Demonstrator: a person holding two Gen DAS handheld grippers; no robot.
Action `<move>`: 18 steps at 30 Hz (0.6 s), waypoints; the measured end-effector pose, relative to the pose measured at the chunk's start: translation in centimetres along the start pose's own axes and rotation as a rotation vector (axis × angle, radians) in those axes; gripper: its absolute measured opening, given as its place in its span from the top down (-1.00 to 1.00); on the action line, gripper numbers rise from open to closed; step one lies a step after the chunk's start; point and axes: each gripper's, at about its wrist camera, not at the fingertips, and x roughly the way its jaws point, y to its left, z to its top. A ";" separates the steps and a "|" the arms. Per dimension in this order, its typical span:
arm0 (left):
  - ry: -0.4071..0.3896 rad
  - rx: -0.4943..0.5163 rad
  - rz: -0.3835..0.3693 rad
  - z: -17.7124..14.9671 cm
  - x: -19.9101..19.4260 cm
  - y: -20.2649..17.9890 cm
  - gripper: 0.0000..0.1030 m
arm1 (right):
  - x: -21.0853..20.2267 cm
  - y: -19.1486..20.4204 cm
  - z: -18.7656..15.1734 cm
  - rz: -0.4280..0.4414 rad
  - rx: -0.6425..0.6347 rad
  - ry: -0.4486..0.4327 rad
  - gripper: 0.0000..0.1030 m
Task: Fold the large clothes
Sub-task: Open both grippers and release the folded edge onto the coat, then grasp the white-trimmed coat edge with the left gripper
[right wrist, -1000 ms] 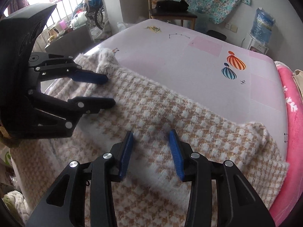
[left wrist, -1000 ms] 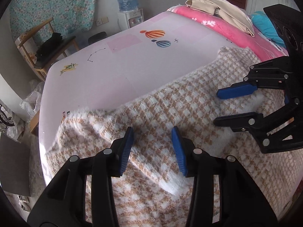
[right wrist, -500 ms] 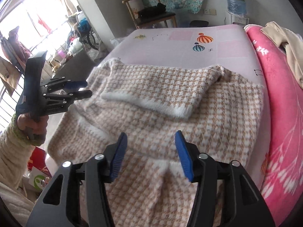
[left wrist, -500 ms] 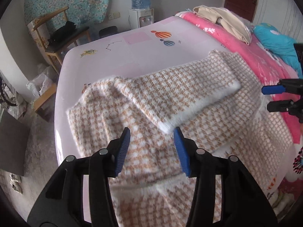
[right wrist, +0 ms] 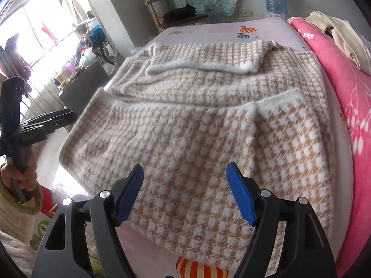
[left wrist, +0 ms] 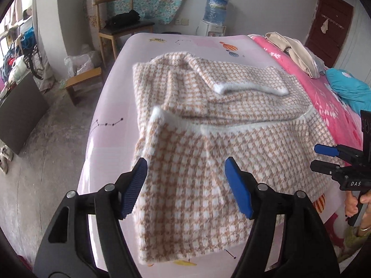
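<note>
Houndstooth knit garments: one (left wrist: 208, 120), spread ahead of both grippers.
Folded-over sleeves on it: one (left wrist: 243, 78), at the far end.
Grippers: two; left gripper (left wrist: 186, 185), right gripper (right wrist: 185, 191).
Blue finger pads per gripper: two (left wrist: 134, 180).
Wooden chairs: one (left wrist: 120, 23), far beyond the left gripper.
Water jugs: one (left wrist: 216, 7), on a dispenser by the far wall.
Pink blankets: one (right wrist: 343, 69), right of the right gripper.
Balloon prints beyond the garment: two (right wrist: 247, 32).
</note>
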 end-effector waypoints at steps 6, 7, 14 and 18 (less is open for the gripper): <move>-0.028 -0.050 0.029 -2.3 0.3 1.6 -0.28 | 1.2 0.6 -1.5 -0.077 -0.041 0.027 -0.40; -0.031 -0.060 0.028 -2.4 0.4 1.9 -0.28 | 1.2 0.5 -1.6 -0.071 -0.035 0.027 -0.40; -0.043 -0.117 -0.019 -1.8 1.3 3.5 -0.05 | 1.6 -0.1 -1.7 -0.050 -0.013 0.028 -0.43; -0.025 -0.111 -0.051 -1.3 2.4 3.8 -0.02 | 1.7 -0.1 -1.7 -0.046 -0.011 0.030 -0.44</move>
